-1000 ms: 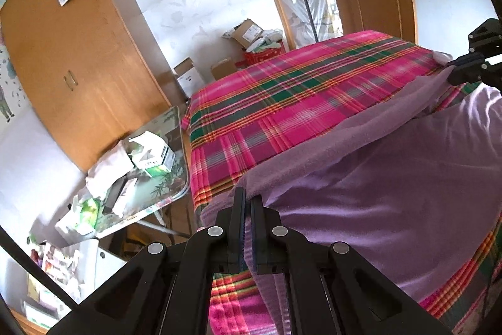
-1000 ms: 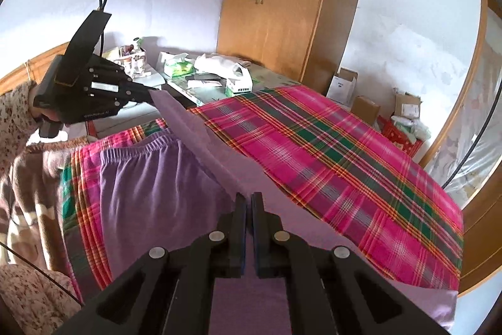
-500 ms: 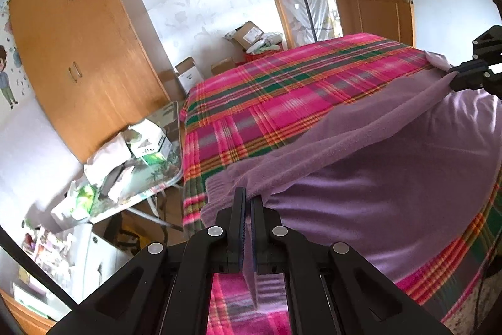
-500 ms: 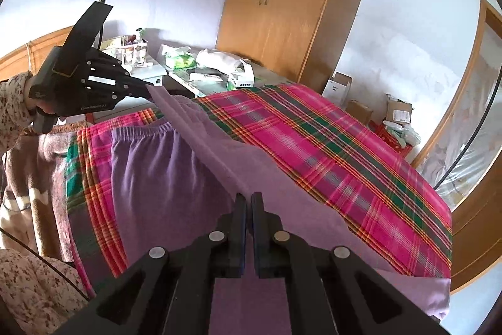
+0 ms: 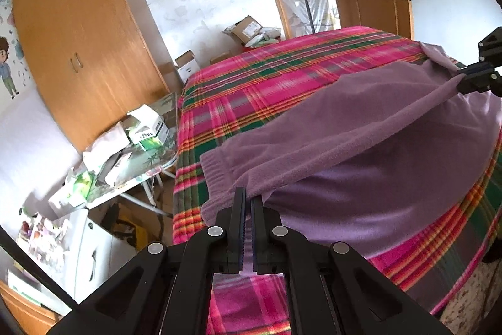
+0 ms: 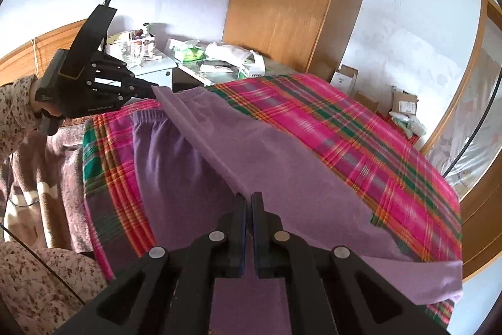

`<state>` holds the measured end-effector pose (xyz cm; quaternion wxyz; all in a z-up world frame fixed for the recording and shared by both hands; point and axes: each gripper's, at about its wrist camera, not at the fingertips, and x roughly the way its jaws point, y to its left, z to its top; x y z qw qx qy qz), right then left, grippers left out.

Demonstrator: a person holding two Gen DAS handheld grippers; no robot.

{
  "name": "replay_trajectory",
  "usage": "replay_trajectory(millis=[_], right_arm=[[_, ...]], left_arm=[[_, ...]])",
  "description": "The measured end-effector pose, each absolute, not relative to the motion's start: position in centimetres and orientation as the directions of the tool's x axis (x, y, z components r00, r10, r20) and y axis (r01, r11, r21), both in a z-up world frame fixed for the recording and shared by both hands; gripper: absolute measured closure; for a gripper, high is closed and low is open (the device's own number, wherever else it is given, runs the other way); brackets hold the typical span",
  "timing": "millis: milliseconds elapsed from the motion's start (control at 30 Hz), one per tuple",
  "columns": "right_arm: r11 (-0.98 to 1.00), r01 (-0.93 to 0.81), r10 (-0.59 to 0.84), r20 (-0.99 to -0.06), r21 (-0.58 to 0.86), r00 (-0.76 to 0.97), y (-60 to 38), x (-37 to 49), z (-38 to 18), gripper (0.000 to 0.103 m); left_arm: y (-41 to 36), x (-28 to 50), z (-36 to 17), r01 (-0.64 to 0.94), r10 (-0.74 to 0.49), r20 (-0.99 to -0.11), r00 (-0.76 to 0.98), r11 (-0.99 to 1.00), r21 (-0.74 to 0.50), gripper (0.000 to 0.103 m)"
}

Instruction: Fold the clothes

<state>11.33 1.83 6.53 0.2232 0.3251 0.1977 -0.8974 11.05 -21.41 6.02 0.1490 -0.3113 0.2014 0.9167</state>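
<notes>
Over the plaid bed, purple garment's lifted edge taut between left gripper and right gripper, both clamped.

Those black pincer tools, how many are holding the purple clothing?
2. The left gripper pinches the purple garment near its waistband; the right gripper pinches the same raised fold at the other end.

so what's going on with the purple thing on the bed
A person with a gripper in each hand is folding purple trousers on a plaid bedspread. The left gripper is shut on the cloth near the waistband, and the right gripper is shut on the same edge farther along. Between them the top layer is lifted in a taut ridge, with the other layer lying flat on the bed. The fold is not yet laid down.
</notes>
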Motion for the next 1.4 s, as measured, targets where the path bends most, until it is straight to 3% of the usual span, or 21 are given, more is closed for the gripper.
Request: replay_trajectory(millis=[833, 1400], right_arm=[[-0.829, 0.557, -0.312, -0.784, -0.051, -0.536, 1.4, 12.0, 0.5, 0.099], [-0.847, 0.528, -0.372, -0.787, 0.07, -0.492, 2.3, 11.8, -0.2, 0.095]], left_arm=[[-22.1, 12.5, 2.4, -0.386, 0.136, -0.69, -0.711, -0.895, 0.223, 0.1], [-22.6, 13.5, 2.2, -0.343, 0.092, -0.725, -0.683, -0.916, 0.207, 0.098]])
